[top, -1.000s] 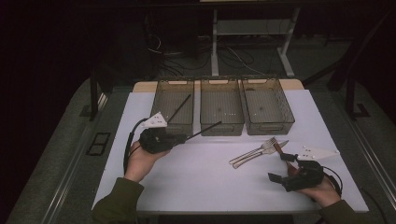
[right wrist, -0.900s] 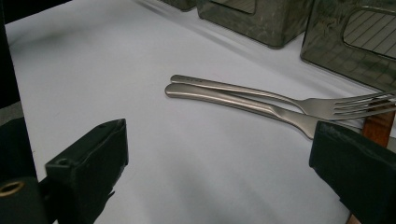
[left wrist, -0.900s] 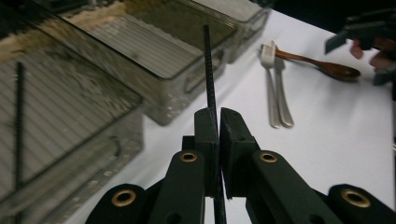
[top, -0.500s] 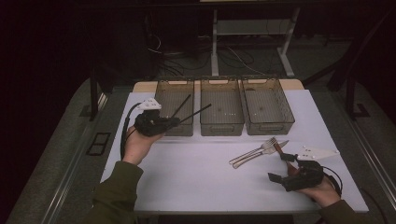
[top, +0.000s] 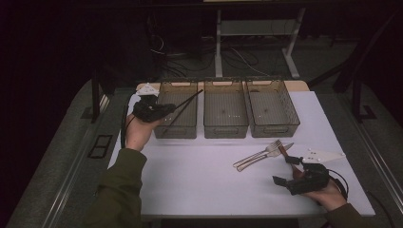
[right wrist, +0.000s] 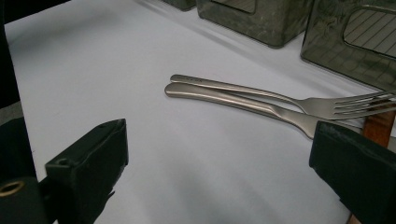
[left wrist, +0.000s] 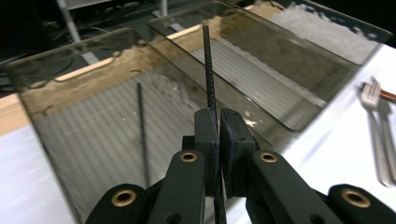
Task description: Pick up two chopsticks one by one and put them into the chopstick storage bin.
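My left gripper [top: 159, 110] hovers at the near left corner of the left smoky bin [top: 176, 132], shut on a thin black chopstick [top: 187, 99] that points out over the bin. In the left gripper view the jaws [left wrist: 218, 116] pinch that chopstick [left wrist: 207, 65], and a second black chopstick [left wrist: 142, 130] lies on the bin floor [left wrist: 84, 140]. My right gripper [top: 286, 170] rests open on the white table near the front right. Its jaws [right wrist: 219, 144] stand wide apart, facing a fork [right wrist: 327, 103] and a second steel utensil [right wrist: 224, 99], touching neither.
Three bins stand in a row at the back: the left one, a middle bin [top: 225, 130] and a right bin [top: 274, 130]. A brown-handled utensil [right wrist: 379, 127] lies beside the fork [top: 266, 149]. The white tabletop [top: 199, 171] ends close behind my right hand.
My left gripper has carried the chopstick away from the table's middle, back and left to the left bin. The right gripper has not moved.
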Available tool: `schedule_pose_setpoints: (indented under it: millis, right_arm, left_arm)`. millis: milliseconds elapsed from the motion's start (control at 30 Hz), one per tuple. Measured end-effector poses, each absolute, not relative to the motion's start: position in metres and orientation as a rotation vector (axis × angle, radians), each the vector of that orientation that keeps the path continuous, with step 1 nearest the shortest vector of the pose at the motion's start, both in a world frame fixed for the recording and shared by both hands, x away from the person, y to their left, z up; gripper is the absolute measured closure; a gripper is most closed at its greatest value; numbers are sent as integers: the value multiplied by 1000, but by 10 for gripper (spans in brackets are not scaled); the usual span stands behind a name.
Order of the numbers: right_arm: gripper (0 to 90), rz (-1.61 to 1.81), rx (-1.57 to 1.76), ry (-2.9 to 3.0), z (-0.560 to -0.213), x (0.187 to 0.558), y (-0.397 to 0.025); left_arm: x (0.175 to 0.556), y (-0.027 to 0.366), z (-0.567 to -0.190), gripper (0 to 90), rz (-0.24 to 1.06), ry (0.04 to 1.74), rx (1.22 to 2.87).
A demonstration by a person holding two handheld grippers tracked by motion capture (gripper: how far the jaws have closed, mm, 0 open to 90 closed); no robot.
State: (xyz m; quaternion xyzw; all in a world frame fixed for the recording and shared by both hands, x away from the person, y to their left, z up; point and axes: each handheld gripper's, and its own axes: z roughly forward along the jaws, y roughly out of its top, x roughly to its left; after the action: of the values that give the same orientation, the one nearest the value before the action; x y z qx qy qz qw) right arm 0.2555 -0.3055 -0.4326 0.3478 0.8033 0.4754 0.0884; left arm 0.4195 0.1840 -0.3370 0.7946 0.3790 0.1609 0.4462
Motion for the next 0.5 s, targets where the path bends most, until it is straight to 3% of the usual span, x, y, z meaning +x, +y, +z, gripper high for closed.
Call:
schedule_pose_setpoints:
  millis: [500]
  right_arm:
    - [40, 1417, 1034, 2392, -432, 256, -306]
  left_arm:
    - [457, 187, -355, 853, 458, 1096, 1963]
